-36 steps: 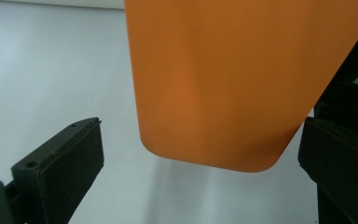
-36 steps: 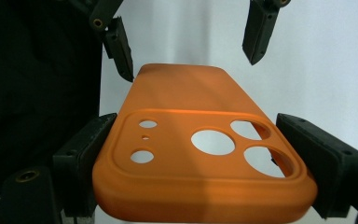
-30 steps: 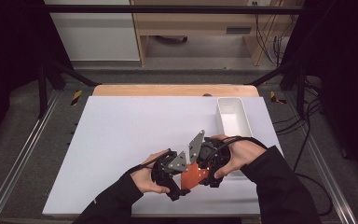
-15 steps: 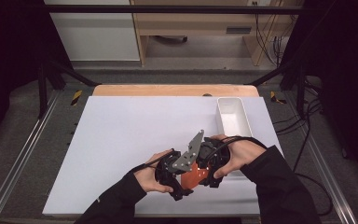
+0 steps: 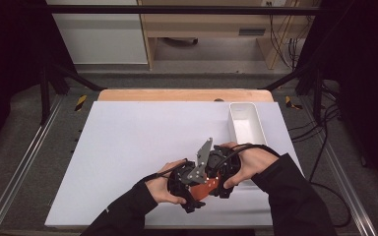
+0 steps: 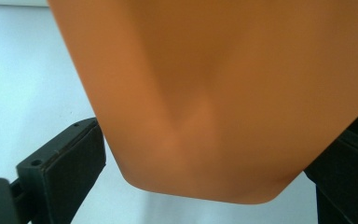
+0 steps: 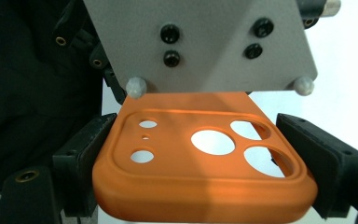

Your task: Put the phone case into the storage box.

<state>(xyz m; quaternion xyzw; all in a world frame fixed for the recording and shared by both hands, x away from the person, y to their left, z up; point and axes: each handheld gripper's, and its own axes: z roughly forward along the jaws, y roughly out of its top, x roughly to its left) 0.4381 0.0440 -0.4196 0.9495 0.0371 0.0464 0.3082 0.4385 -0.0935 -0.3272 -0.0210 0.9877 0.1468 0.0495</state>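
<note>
My right gripper (image 7: 205, 163) is clenched on an orange phone case (image 7: 205, 172). In the right gripper view its two black jaws press against the case's left and right edges, and the case lies flat between them with its camera end toward me (three large round cut-outs on one side, two small holes and a pinhole on the other). Just above the case hangs the grey three-cornered plate (image 7: 200, 42) of the other gripper, with four dark screws in it and a pale ball at each lower corner.

In the left gripper view the same case (image 6: 223, 93) looms very close, a smooth, blurred orange surface with a rounded lower corner. One padded jaw stands clear of it at the lower left, with white table between the pad and the case; the other jaw sits at the lower right edge, right against or behind the case. I cannot tell whether my left gripper (image 6: 205, 186) is grasping the case or released.

From the high view, the two grippers meet near the front edge of the white table (image 5: 128, 147), slightly right of centre, with the case (image 5: 207, 187) showing orange between them. My left hand (image 5: 165, 189) and right hand (image 5: 248, 164) wrap the gripper bodies, dark sleeves running down out of frame. A white rectangular tray (image 5: 246, 123) stands just beyond the right hand, along the table's right side.
</note>
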